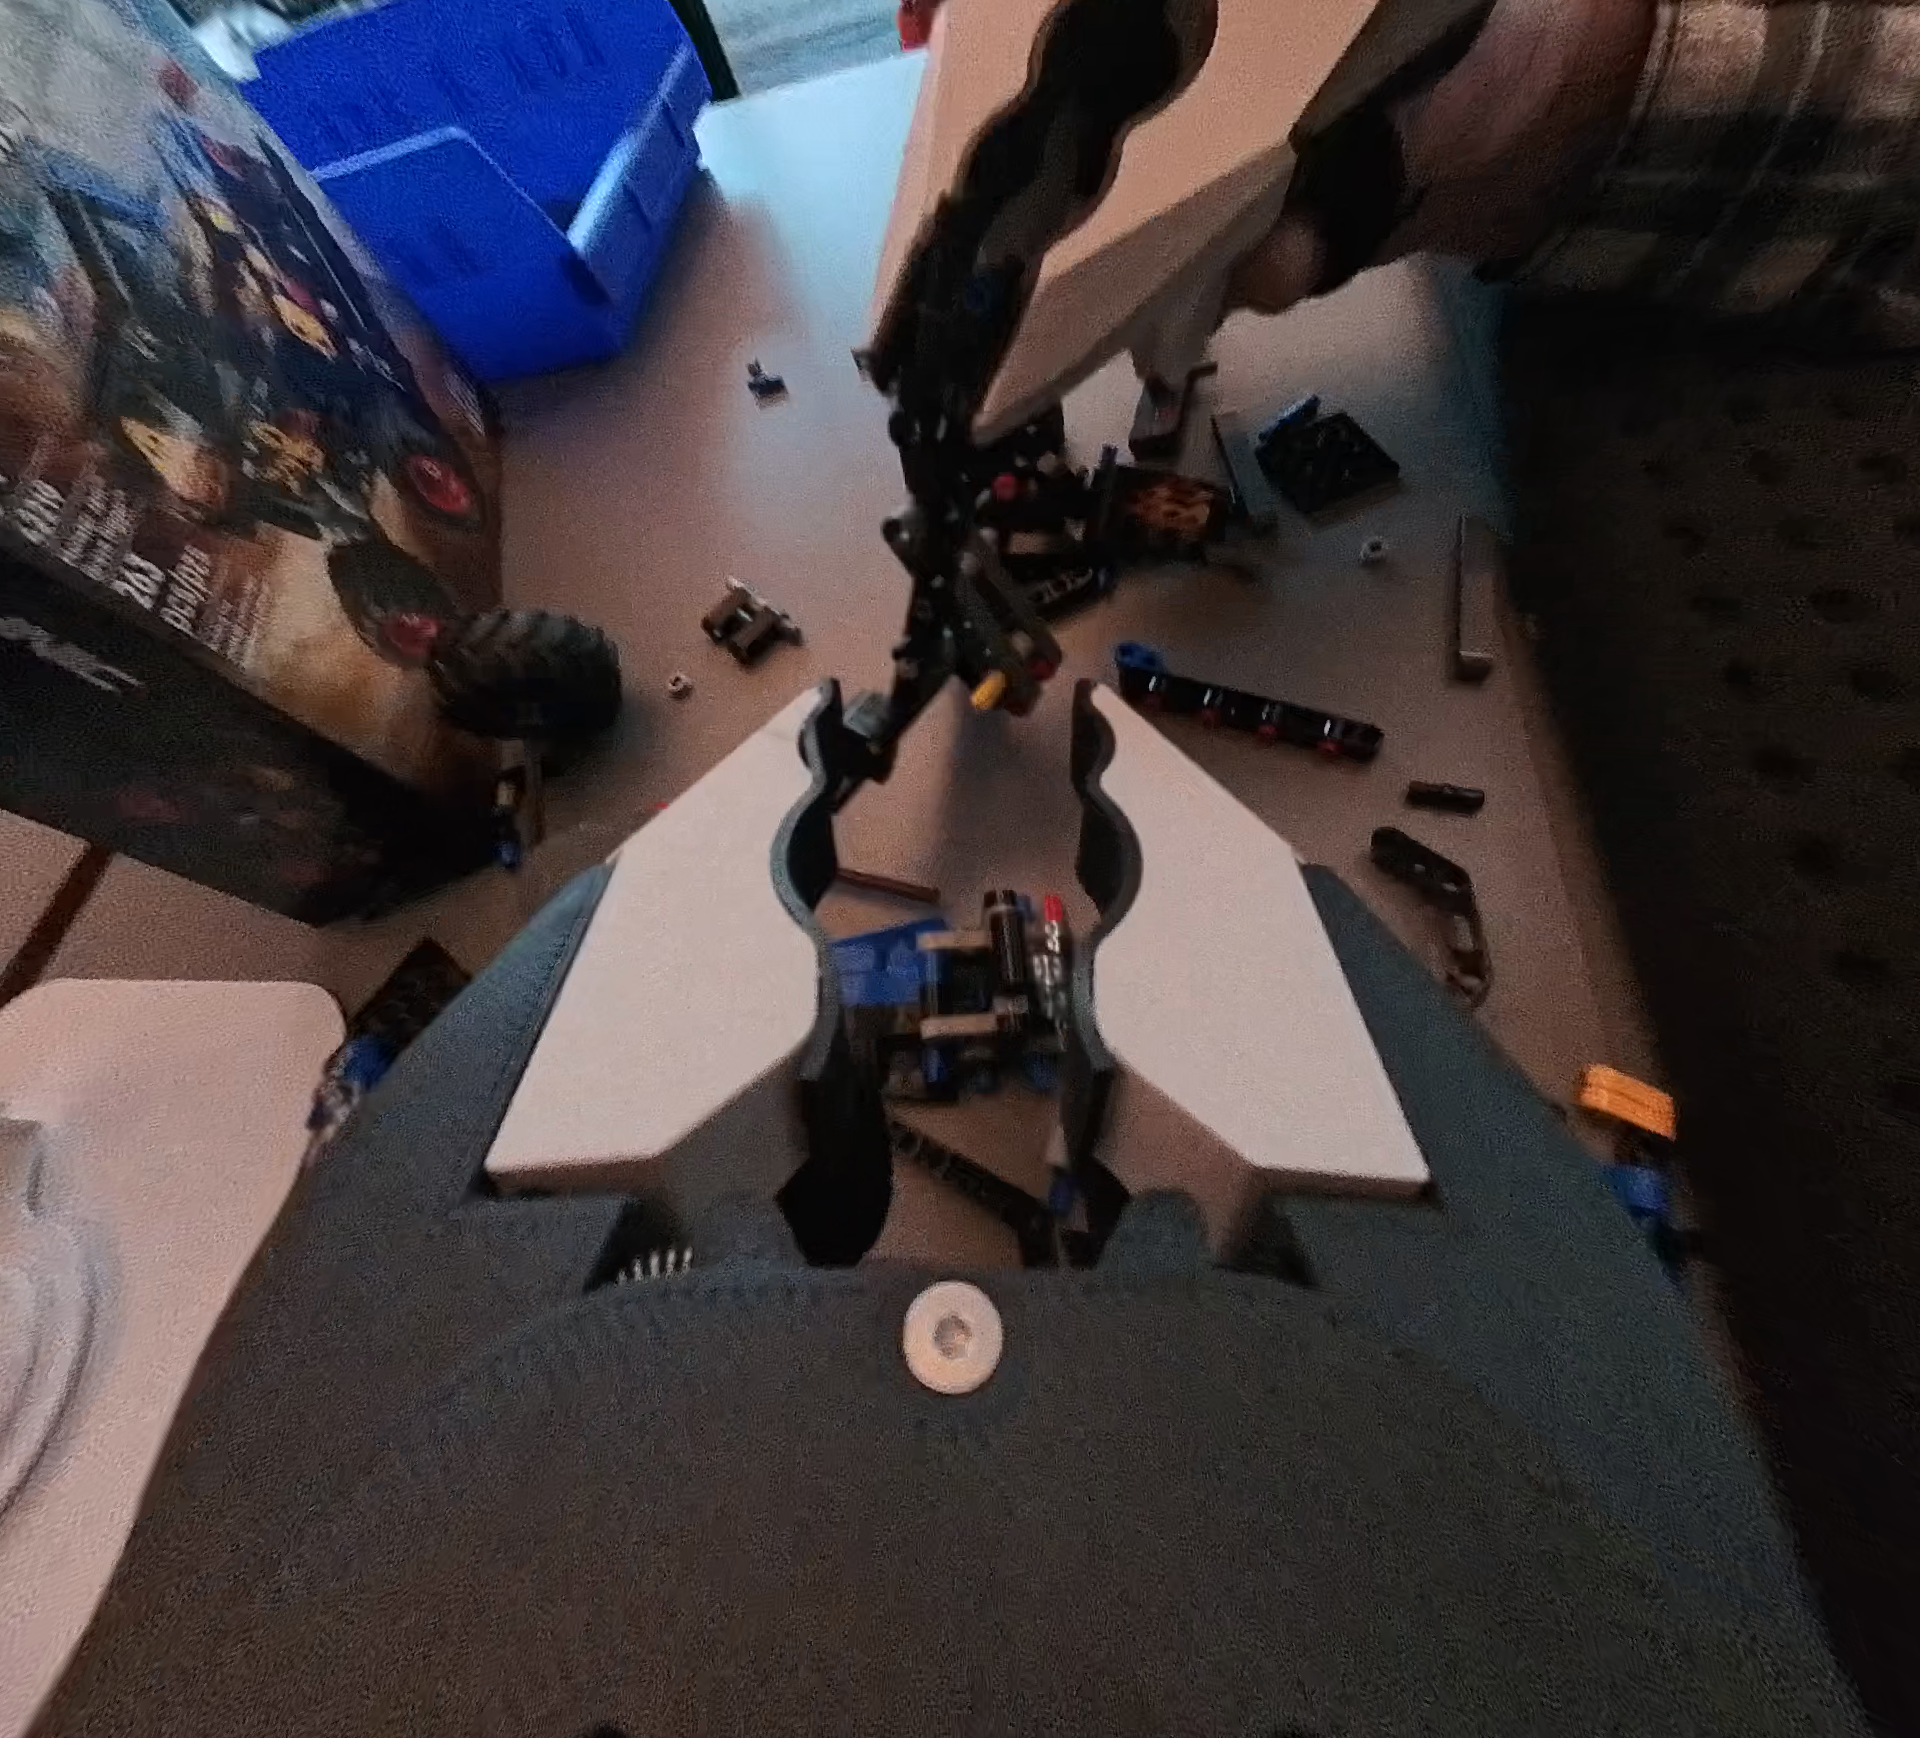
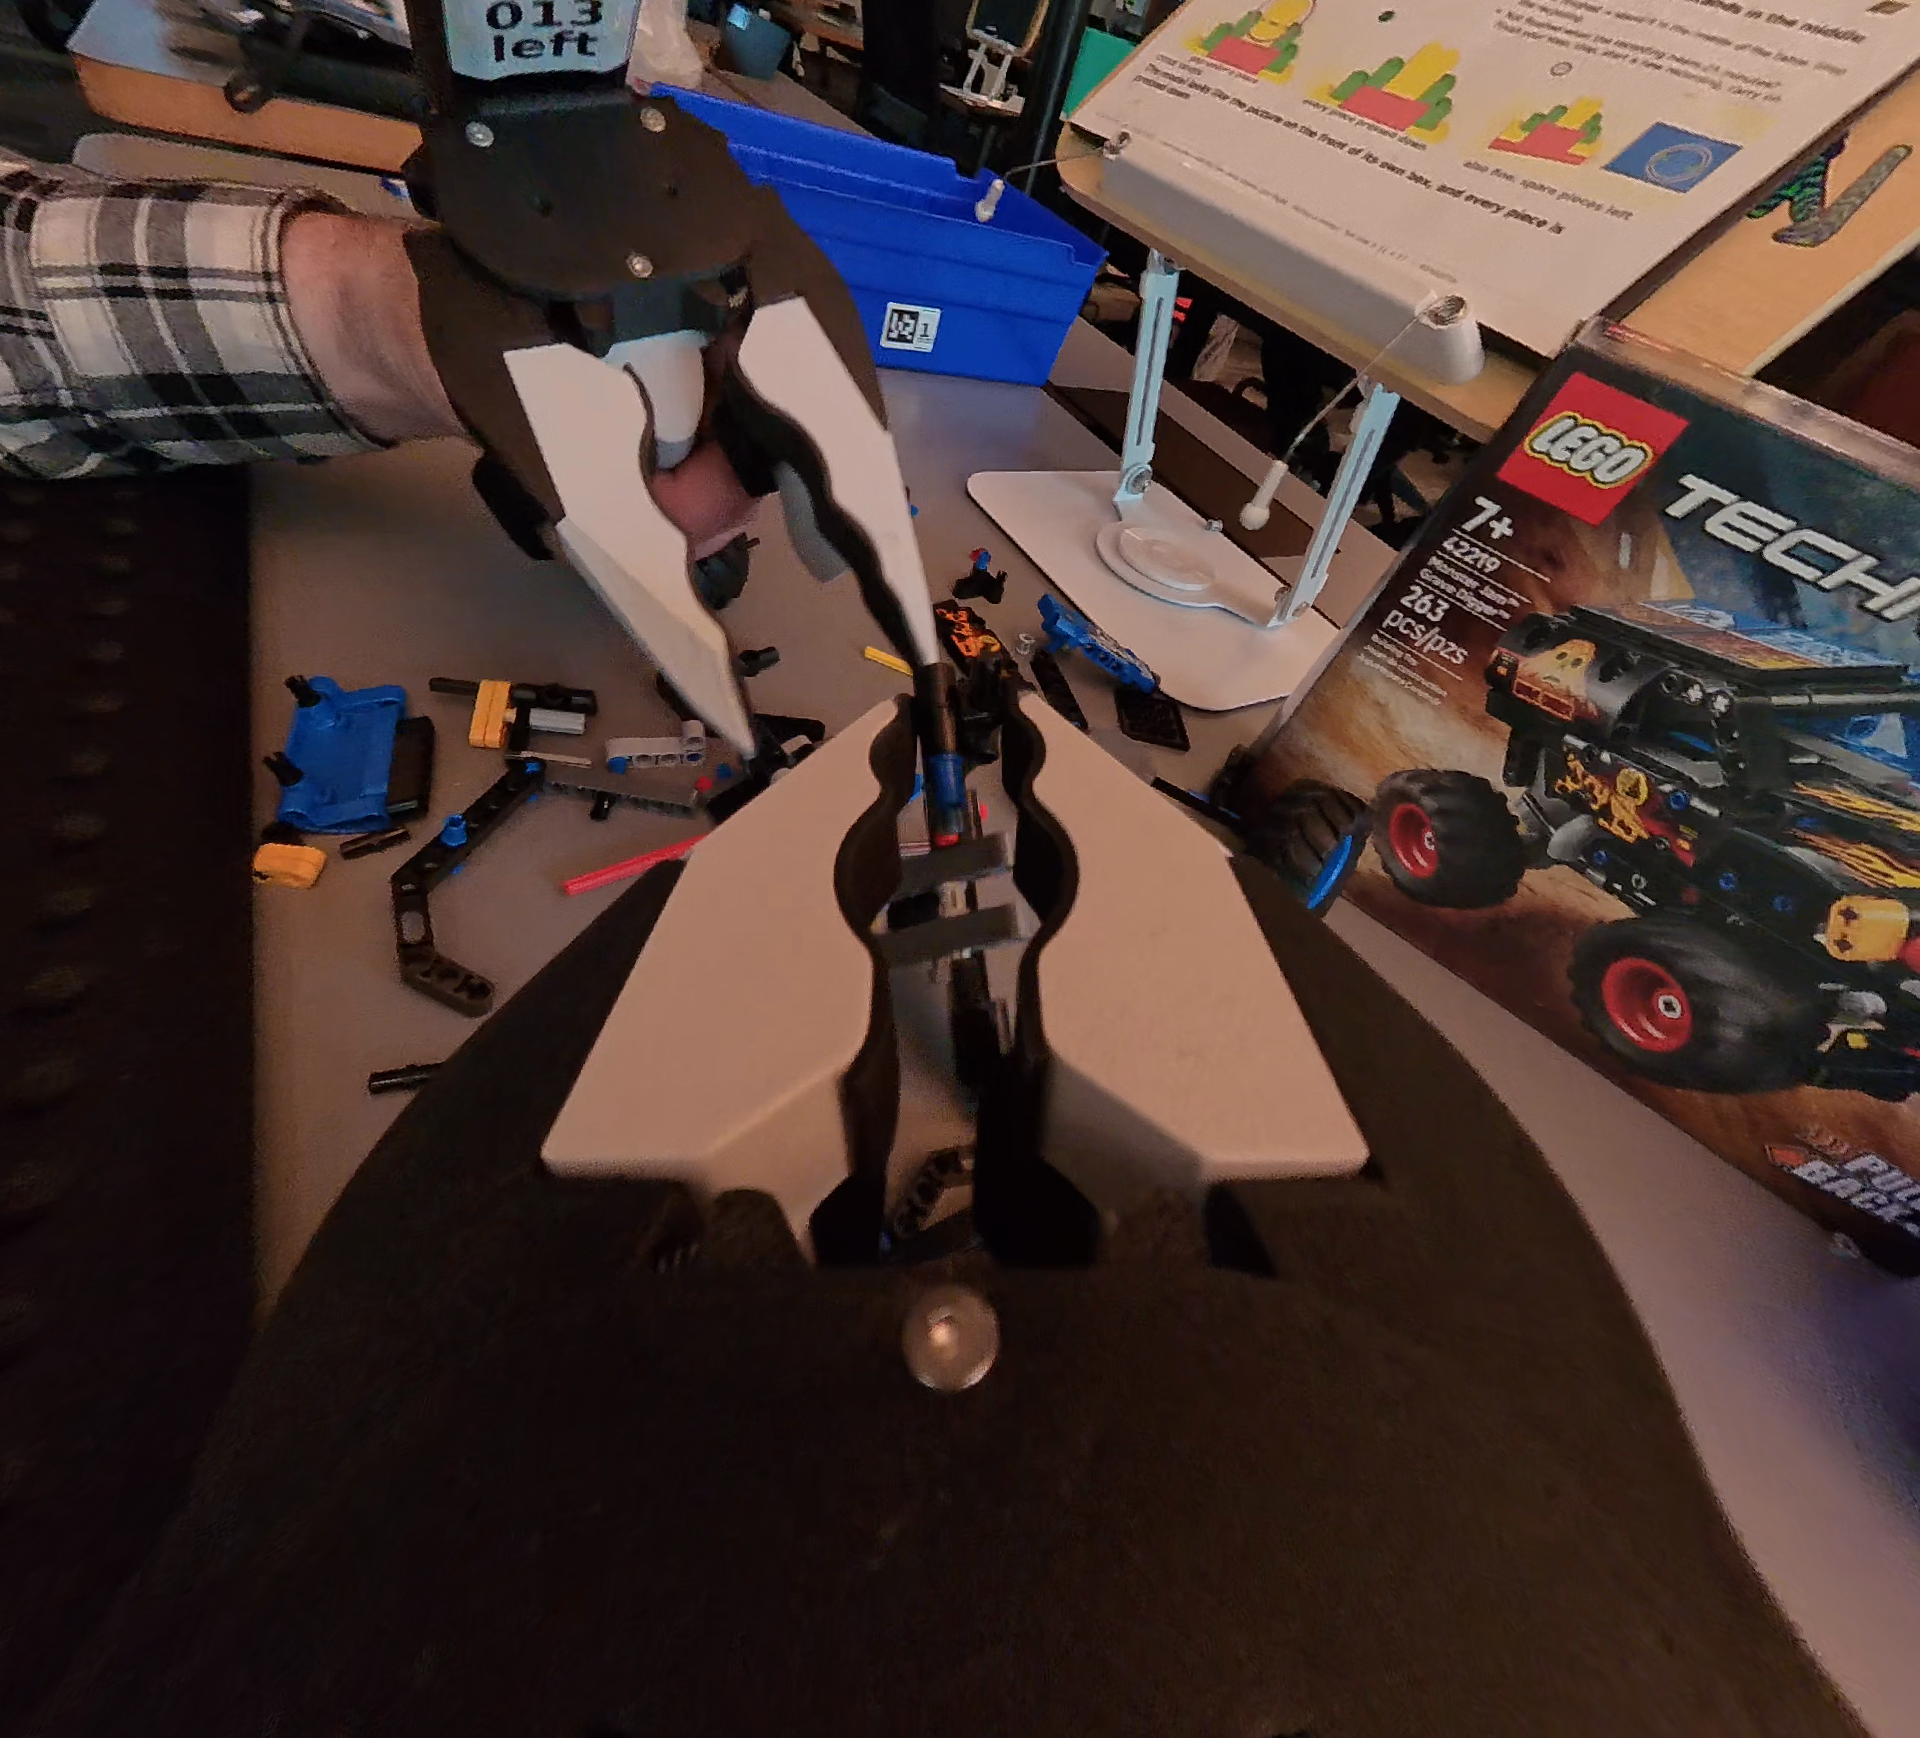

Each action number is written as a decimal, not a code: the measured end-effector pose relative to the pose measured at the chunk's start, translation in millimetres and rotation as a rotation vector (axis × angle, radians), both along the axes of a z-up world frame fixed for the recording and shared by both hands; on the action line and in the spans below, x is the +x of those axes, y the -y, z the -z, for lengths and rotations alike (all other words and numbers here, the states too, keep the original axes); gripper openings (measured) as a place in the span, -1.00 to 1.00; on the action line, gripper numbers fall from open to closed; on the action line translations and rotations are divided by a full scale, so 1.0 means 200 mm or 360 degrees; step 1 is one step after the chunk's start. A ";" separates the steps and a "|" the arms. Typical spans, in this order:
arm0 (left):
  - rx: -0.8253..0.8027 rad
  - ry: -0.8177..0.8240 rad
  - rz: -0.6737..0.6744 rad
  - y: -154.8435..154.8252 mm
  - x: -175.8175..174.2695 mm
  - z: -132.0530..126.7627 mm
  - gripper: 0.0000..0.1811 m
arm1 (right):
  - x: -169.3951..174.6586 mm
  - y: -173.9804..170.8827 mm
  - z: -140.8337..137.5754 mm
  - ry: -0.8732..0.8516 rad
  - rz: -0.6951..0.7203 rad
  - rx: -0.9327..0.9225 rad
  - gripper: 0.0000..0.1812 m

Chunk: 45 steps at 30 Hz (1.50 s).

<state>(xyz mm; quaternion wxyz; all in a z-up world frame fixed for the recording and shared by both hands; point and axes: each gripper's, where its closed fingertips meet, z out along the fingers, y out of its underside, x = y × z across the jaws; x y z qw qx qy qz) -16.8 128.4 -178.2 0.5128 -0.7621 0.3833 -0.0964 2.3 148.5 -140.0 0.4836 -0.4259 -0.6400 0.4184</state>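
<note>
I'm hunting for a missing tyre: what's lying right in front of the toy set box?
One black knobby tyre lies against the toy set box on the grey table. Anything behind that box is hidden.

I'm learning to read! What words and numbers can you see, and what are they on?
I can't copy writing out, but here is where it stands.
White label on the left gripper: clear print.
Toy box: logo, big letters, numbers.
Sheet on the white stand: small print, blurred.
Blue bin: square code tag.
Black brick assembly in the right gripper: none readable.
</note>
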 end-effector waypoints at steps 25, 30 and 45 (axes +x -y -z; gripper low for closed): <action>0.0338 -0.0262 -0.0309 -0.14 0.09 -0.05 -0.94 | 0.03 -0.06 -0.01 -0.0004 0.0084 0.0021 -0.82; 0.0221 0.0085 -0.0213 -0.12 0.10 -0.08 -0.93 | 0.04 -0.01 -0.01 -0.0010 0.0007 0.0066 -0.89; 0.0404 -0.0127 -0.0094 -0.06 0.10 -0.15 -0.78 | 0.04 0.06 0.07 0.0106 -0.0080 0.0235 -0.92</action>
